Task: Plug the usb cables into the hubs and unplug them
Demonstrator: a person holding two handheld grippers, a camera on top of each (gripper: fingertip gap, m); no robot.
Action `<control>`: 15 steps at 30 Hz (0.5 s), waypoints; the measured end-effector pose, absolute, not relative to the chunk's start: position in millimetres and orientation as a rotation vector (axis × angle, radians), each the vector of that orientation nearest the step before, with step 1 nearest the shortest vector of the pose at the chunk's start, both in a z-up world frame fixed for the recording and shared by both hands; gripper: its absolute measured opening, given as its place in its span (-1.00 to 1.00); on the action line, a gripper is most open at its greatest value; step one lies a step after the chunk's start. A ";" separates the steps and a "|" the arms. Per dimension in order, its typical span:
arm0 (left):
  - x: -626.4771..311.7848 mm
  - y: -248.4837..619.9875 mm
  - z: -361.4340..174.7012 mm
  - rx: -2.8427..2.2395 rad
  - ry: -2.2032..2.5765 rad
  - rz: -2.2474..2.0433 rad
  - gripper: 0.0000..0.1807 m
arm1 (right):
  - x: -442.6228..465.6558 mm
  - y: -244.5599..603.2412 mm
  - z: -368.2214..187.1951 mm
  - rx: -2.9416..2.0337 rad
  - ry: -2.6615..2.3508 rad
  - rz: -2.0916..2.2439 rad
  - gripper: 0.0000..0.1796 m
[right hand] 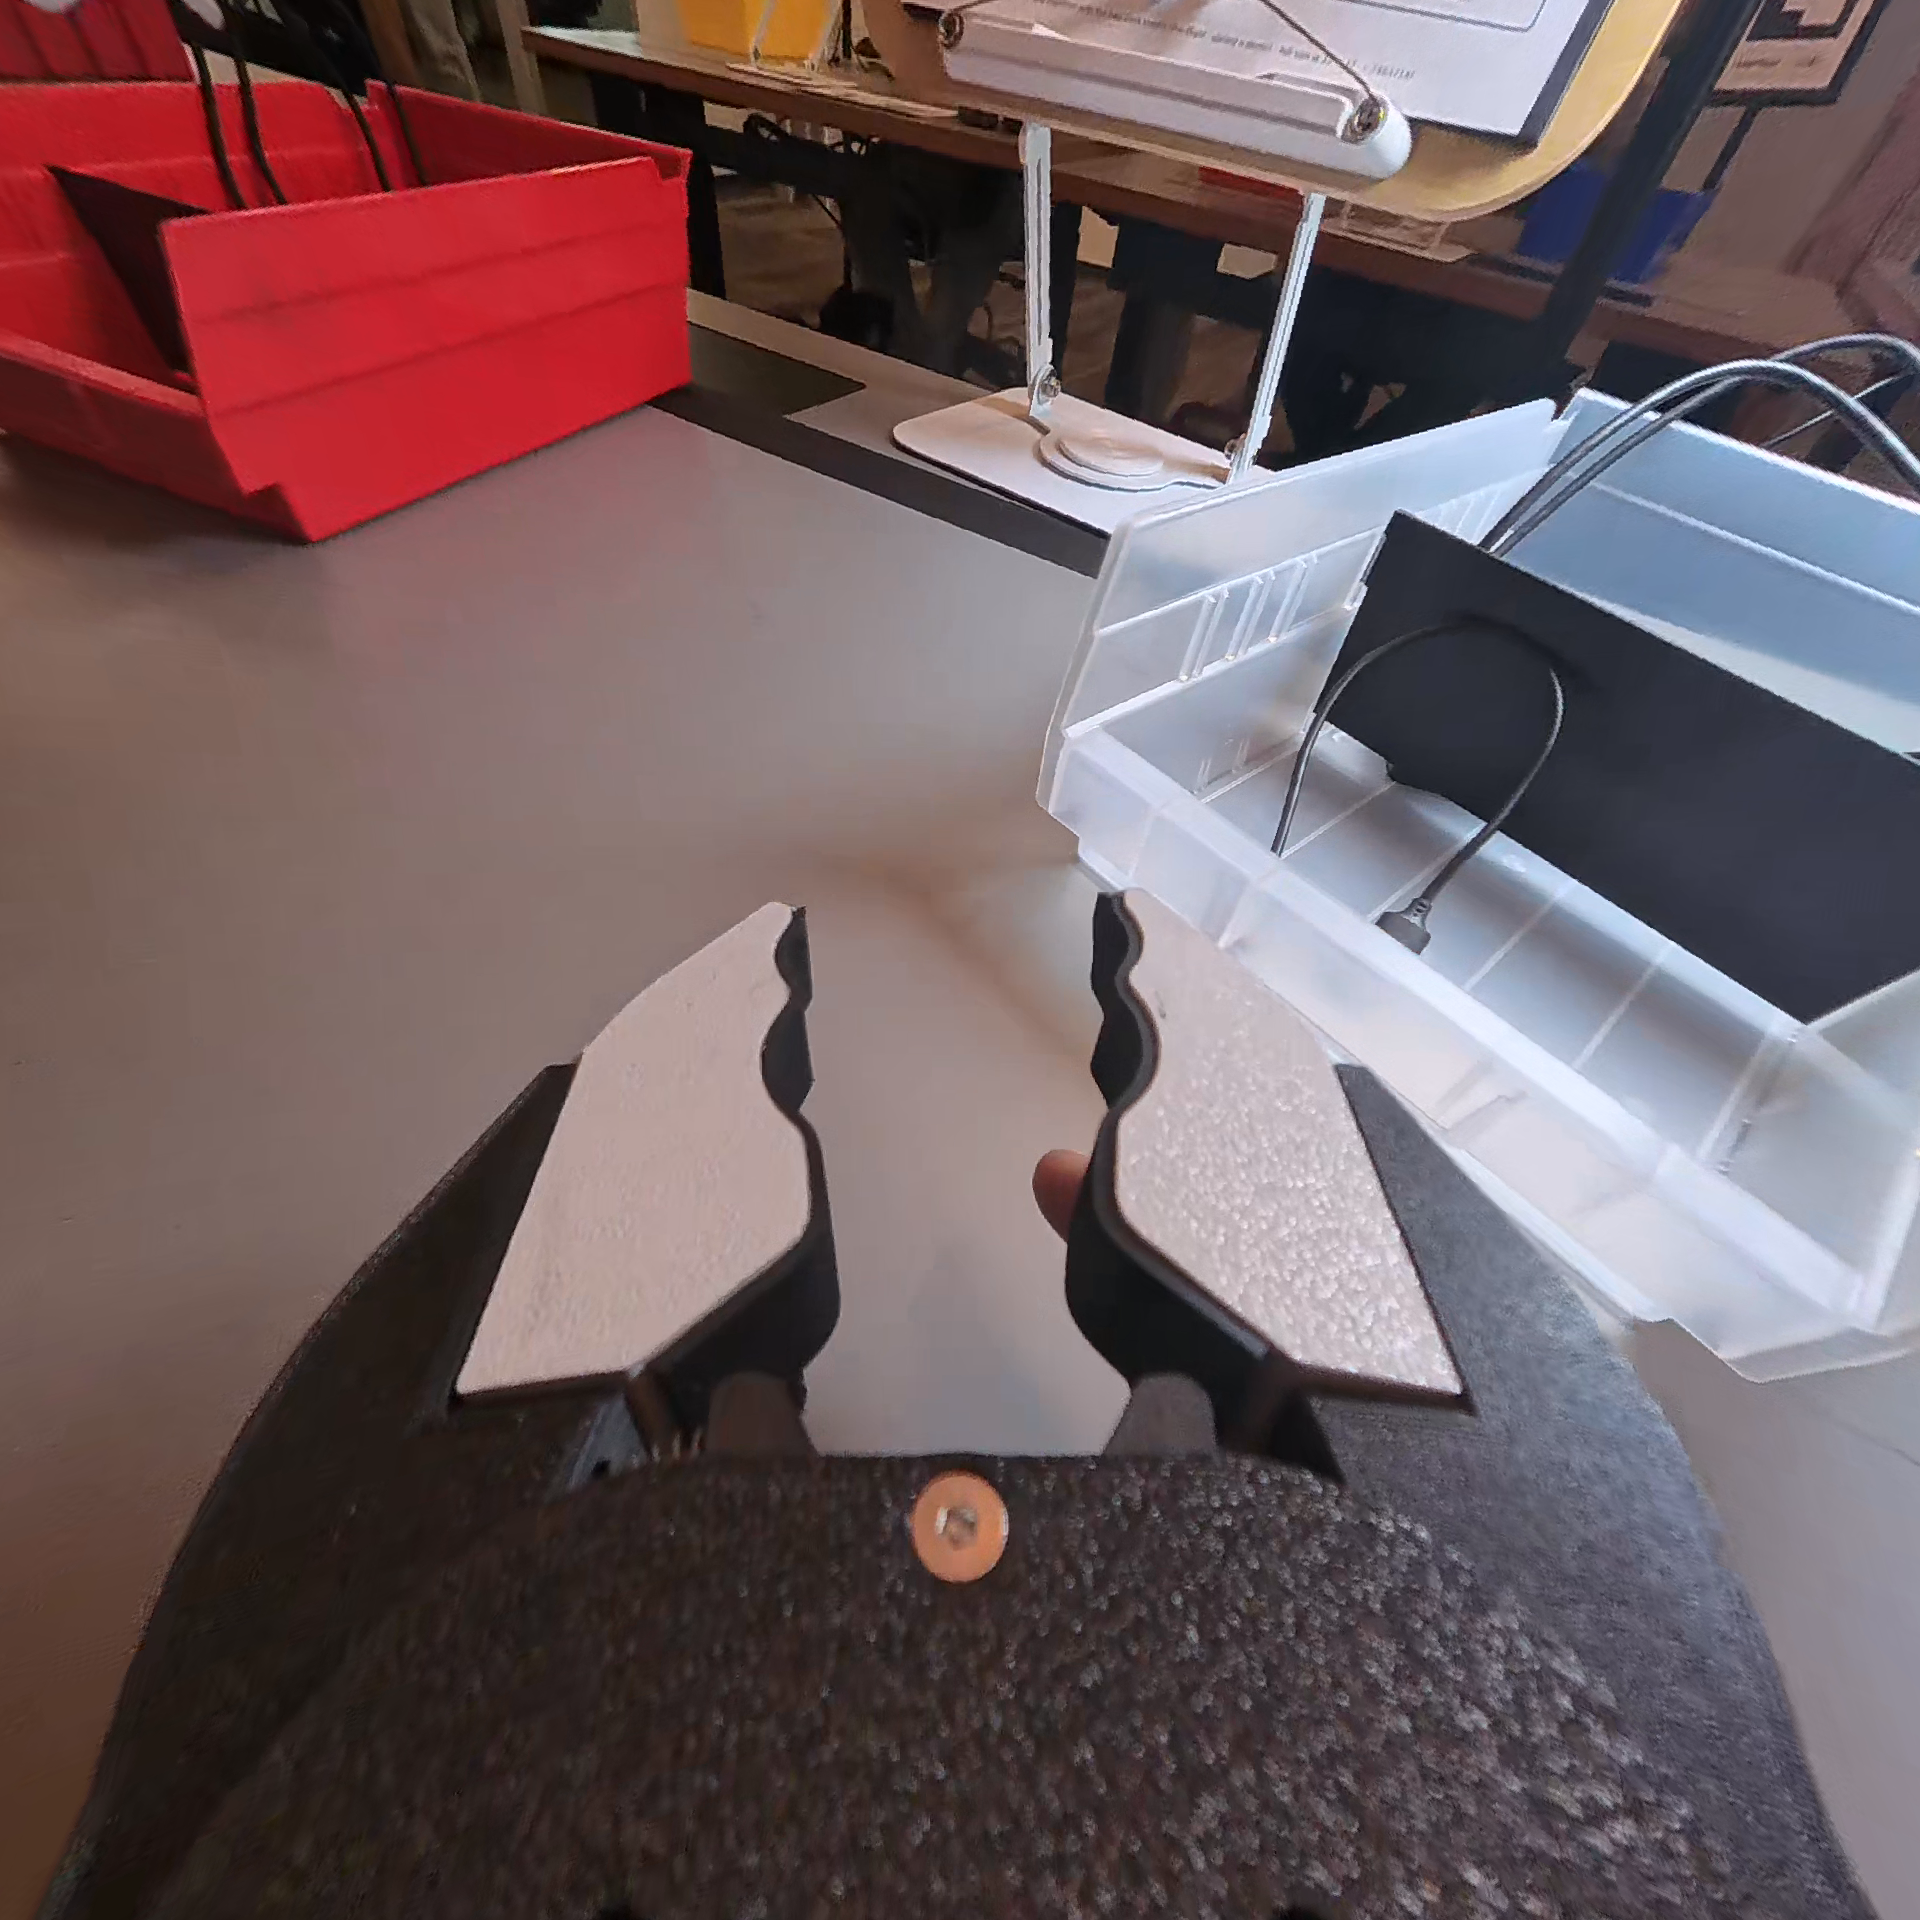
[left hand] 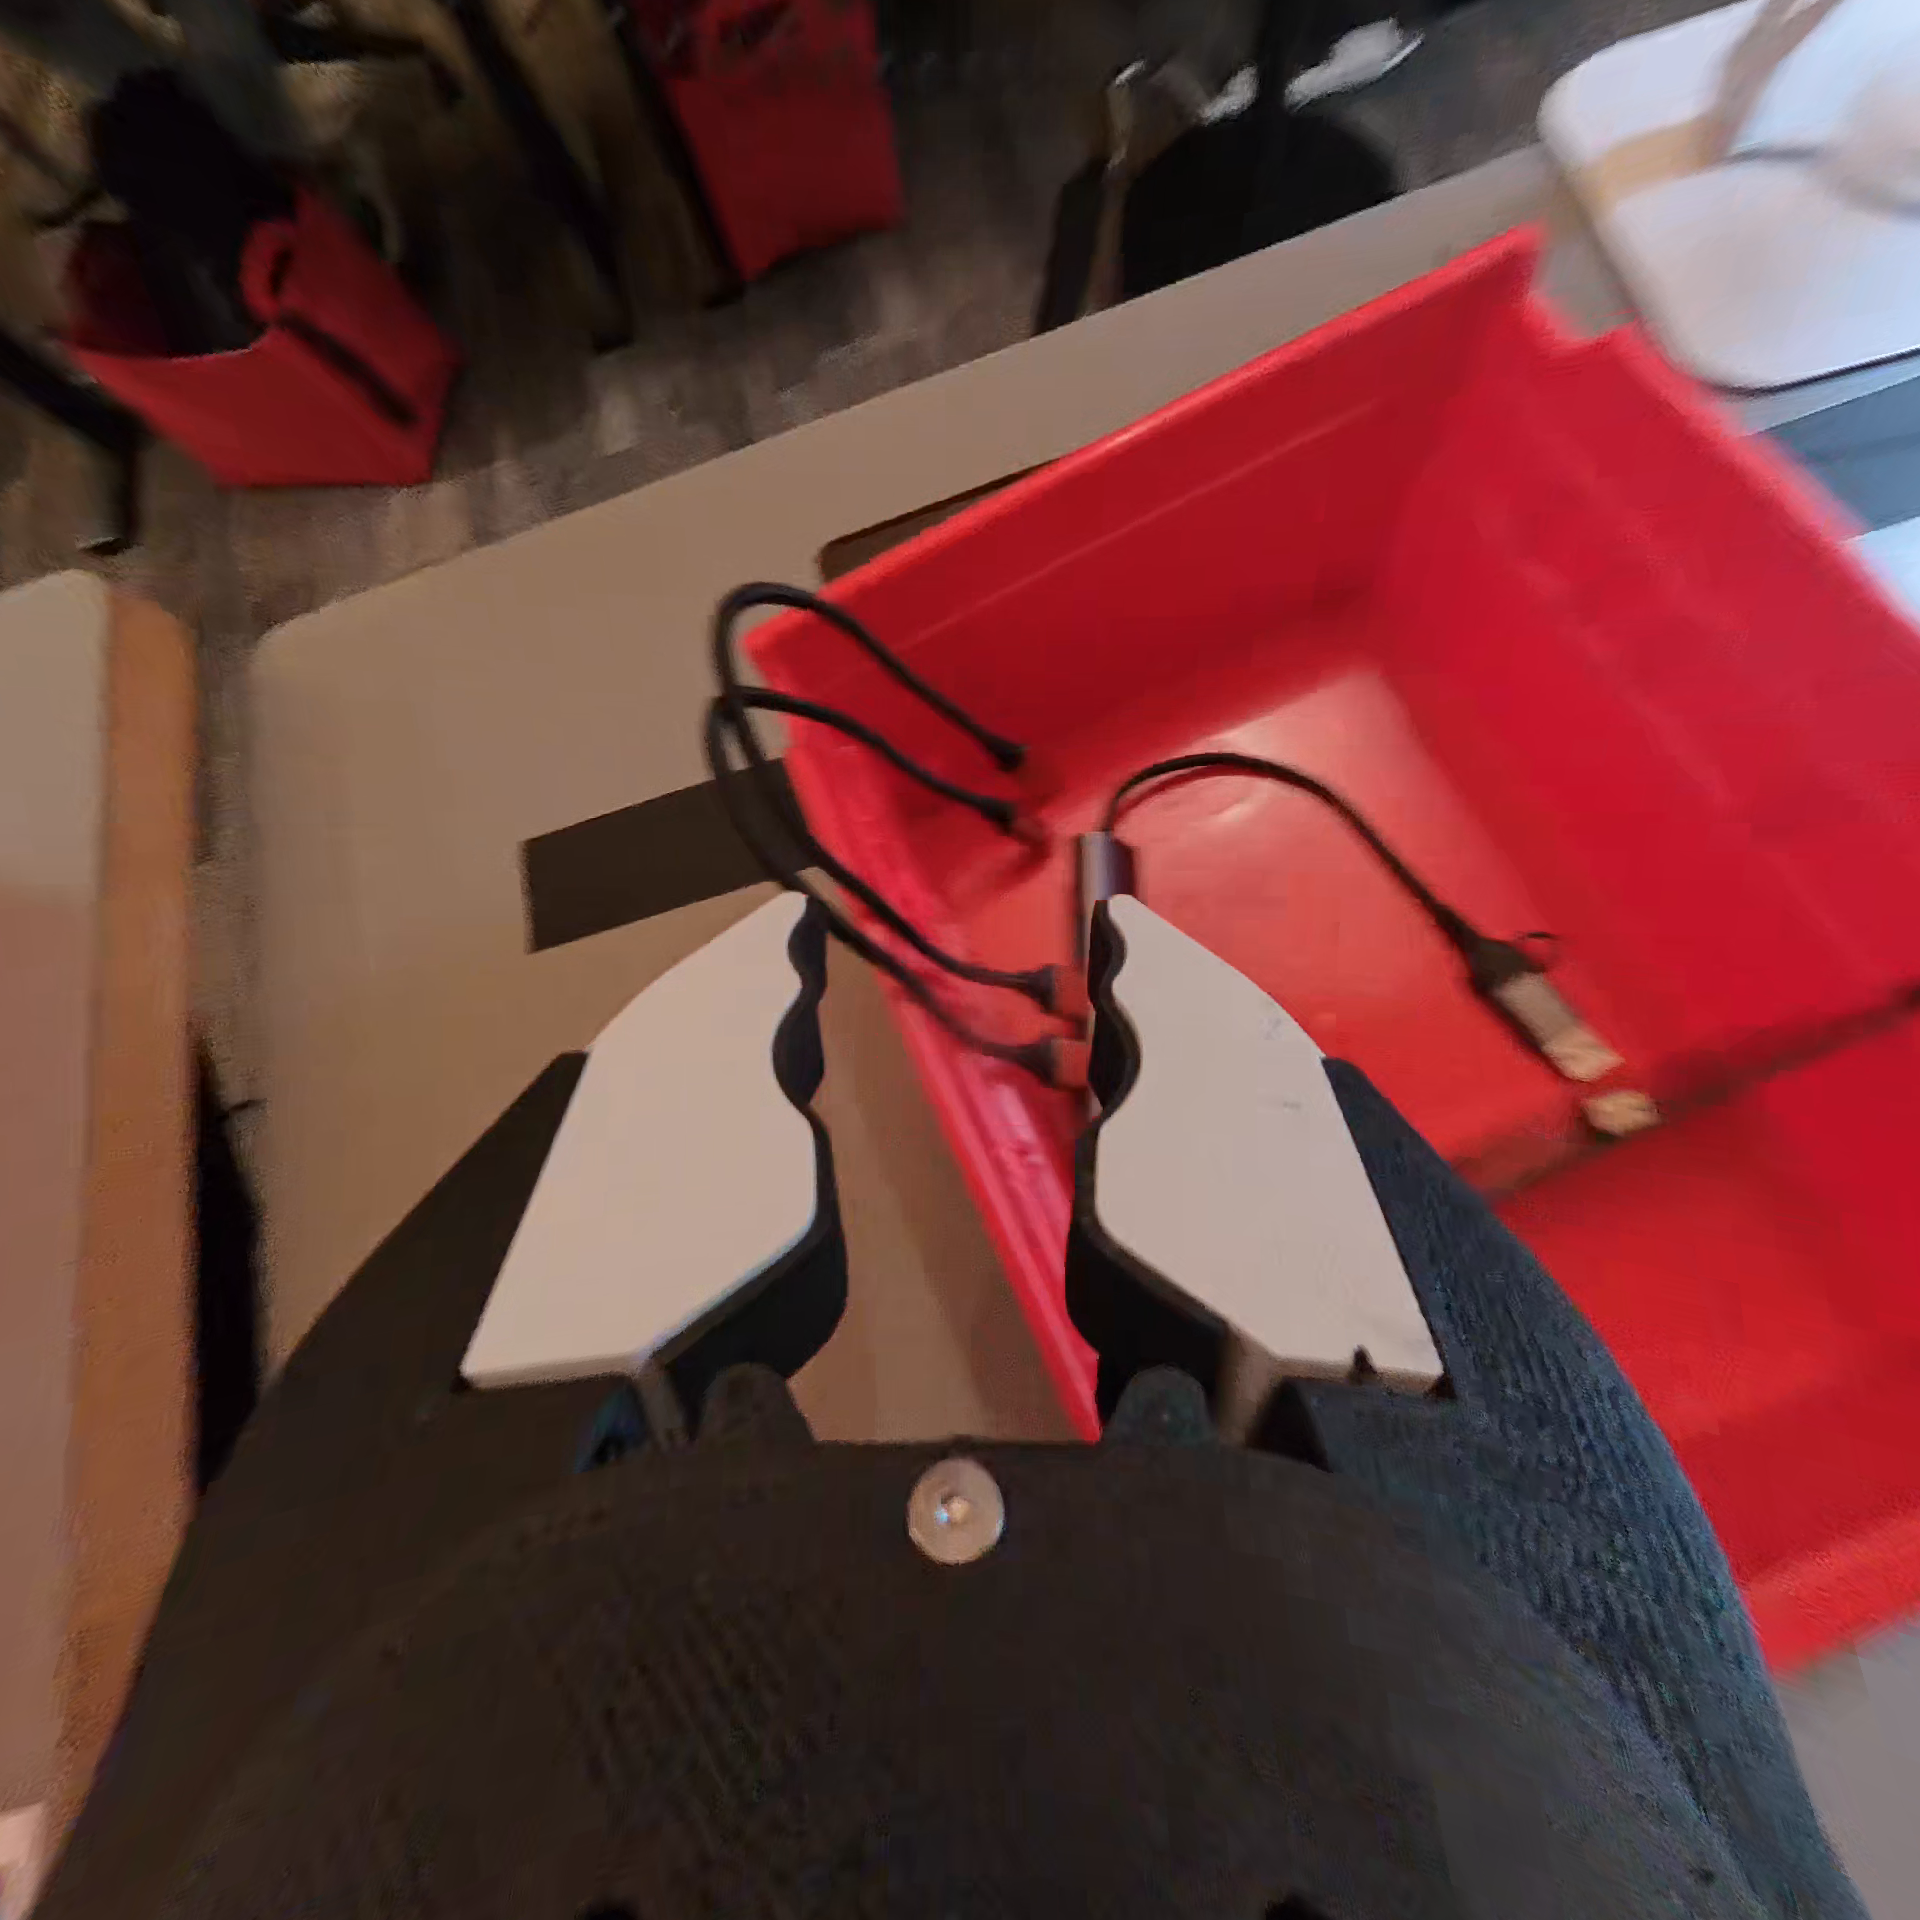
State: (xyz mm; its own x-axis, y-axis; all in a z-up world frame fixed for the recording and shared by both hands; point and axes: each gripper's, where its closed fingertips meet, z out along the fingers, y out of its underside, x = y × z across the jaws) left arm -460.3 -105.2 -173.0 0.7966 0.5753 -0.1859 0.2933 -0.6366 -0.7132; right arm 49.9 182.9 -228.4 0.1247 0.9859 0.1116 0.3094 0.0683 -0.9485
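Your left gripper [left hand: 951, 935] hung with fingers apart and empty over the red bin's [left hand: 1558, 582] near wall; the grey hub [left hand: 1101, 868] stood at one o'clock of the tips, thin black cables [left hand: 831, 717] looping over the rim at eleven. Your right gripper [right hand: 951, 940] was spread and empty above the table [right hand: 416, 748], the clear bin [right hand: 1351, 935] at two o'clock. Judged: cords light and limp, so take the stiff plug [left hand: 1538, 1003], not the cord.

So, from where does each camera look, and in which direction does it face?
Left wrist view: on the left gripper, angled down into the red bin holding cables and a hub; own open fingers show.
Right wrist view: on the right gripper, low over the grey table, facing the clear bin; open fingers, one fingertip.
Shared: red bin, table.
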 end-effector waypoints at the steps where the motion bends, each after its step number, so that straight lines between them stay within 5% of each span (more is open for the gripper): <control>1: -472.0 -109.1 -175.5 -2.321 -0.647 0.602 -0.45 | 50.1 183.3 -229.2 -1.418 -1.368 0.862 -0.42; 5: -500.2 -117.2 -195.0 -2.462 -0.727 0.682 -0.45 | 50.7 184.7 -231.6 -1.417 -1.379 0.848 -0.45; 10: -506.1 -101.5 -193.5 -2.442 -0.681 0.634 -0.90 | 52.3 188.1 -232.5 -1.419 -1.379 0.838 -0.50; 15: -484.5 -73.4 -146.7 -2.337 -0.565 0.595 -0.96 | 53.8 189.6 -231.6 -1.417 -1.374 0.838 -0.54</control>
State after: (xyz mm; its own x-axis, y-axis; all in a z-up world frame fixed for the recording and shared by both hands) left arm -484.5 -73.4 -146.7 0.8039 0.5329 -0.2642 0.2368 -0.6942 -0.6797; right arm 53.8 189.6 -231.6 0.1314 0.9814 0.1398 0.3248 0.0906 -0.9414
